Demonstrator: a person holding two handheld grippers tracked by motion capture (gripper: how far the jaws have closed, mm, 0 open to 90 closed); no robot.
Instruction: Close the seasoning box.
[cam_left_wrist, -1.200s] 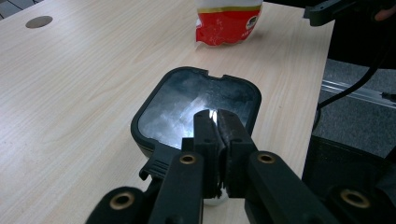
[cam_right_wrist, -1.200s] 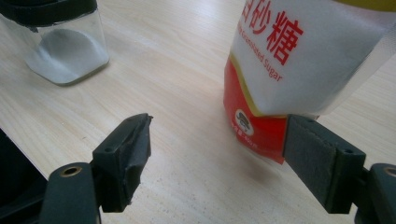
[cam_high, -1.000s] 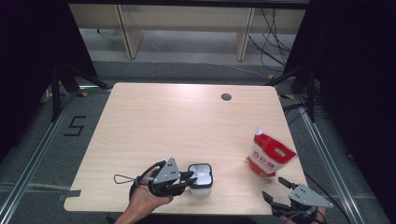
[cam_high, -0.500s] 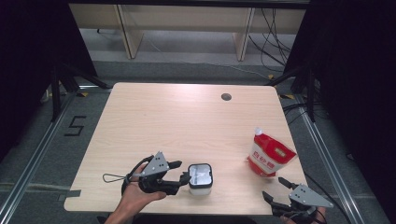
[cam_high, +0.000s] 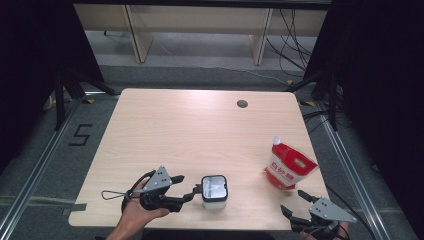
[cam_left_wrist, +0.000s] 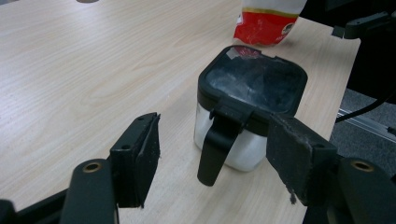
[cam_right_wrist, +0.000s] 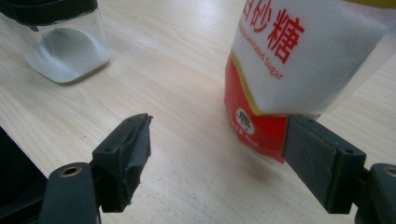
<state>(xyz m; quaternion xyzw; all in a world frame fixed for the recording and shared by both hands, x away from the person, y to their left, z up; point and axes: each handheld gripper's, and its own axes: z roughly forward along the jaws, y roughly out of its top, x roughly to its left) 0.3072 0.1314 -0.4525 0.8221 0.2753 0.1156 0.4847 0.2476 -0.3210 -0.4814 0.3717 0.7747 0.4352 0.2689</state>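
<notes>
— What's the left gripper doing down at the near edge?

— Its jaws have just been opening and now stand wide, with nothing pressed between the pads. In the left gripper view the small clear square jar with the black lid sits just past the fingertips, and the lid's black latch tab hangs down the jar's near face, in the gap between the jaws but touching neither pad. The gripper lies roughly level and points along the near edge toward the jar.

— And the jar itself?

— Upright on the pale wooden worktop, near the front edge and about midway across. It is squat, with its axis straight up and the lid on top. The latch side faces the left gripper. White powder fills the lower part; you can see it heaped inside in the right gripper view.

— The right gripper?

— At the near right corner, jaws wide apart and holding nothing. It points away from the person toward the red and white stand-up sugar pouch, which stands just beyond it with its long axis vertical and its spout cap at the top. In the right gripper view the pouch's base lies near the right-hand pad, apart from it.

— Anything else on the surface?

— A small dark round hole near the far edge, well apart from everything.
</notes>
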